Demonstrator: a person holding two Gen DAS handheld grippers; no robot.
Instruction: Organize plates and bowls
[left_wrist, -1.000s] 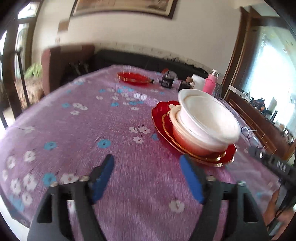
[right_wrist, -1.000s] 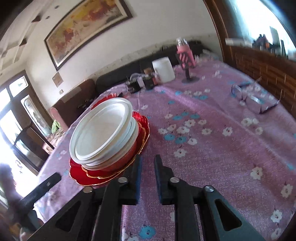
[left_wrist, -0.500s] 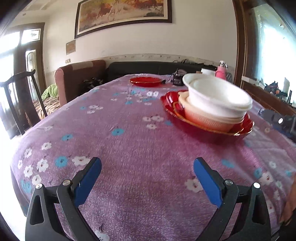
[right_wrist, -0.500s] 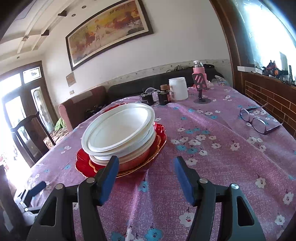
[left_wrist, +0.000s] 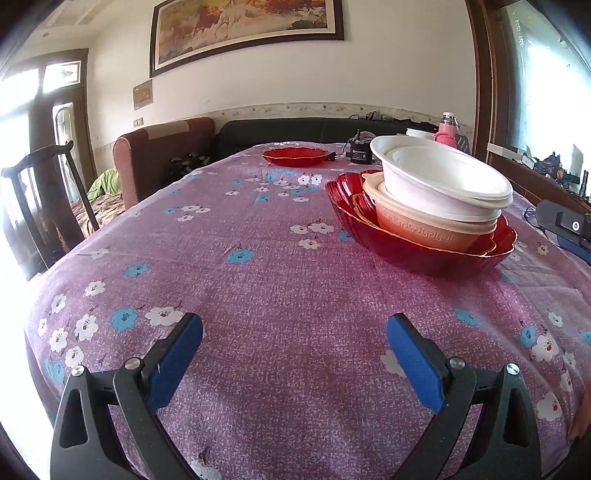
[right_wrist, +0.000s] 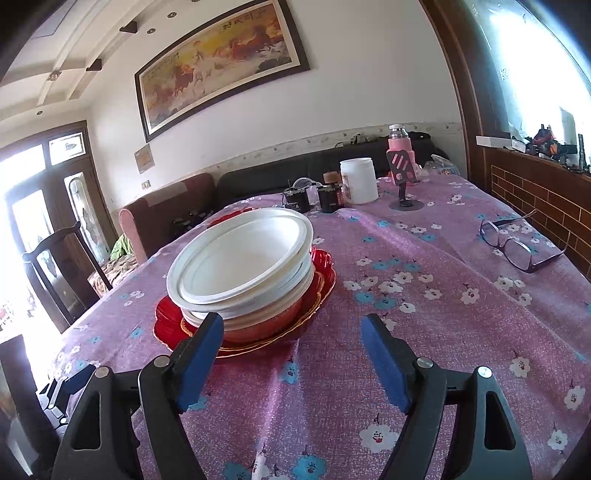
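Note:
A stack stands on the purple flowered tablecloth: white bowls (left_wrist: 443, 177) (right_wrist: 240, 262) nested in a peach patterned bowl (left_wrist: 424, 229), all on red gold-rimmed plates (left_wrist: 413, 251) (right_wrist: 317, 295). A single red plate (left_wrist: 293, 156) lies far back. My left gripper (left_wrist: 294, 332) is open over bare cloth, near the table's front edge and left of the stack. My right gripper (right_wrist: 293, 332) has its jaws opening, nothing between them, just in front of the stack's right side; its left finger overlaps the stack's edge in the picture.
Glasses (right_wrist: 517, 243) lie at the right. At the far end stand a white jar (right_wrist: 358, 181), dark small containers (right_wrist: 330, 197), a pink bottle (right_wrist: 399, 142) and a phone stand (right_wrist: 404, 173). A sofa (left_wrist: 162, 155) and a chair (left_wrist: 40, 199) flank the table's left.
Both grippers have gone from narrow or nearly shut to wide open. Both views have rolled level, and the left one has sunk a little toward the cloth.

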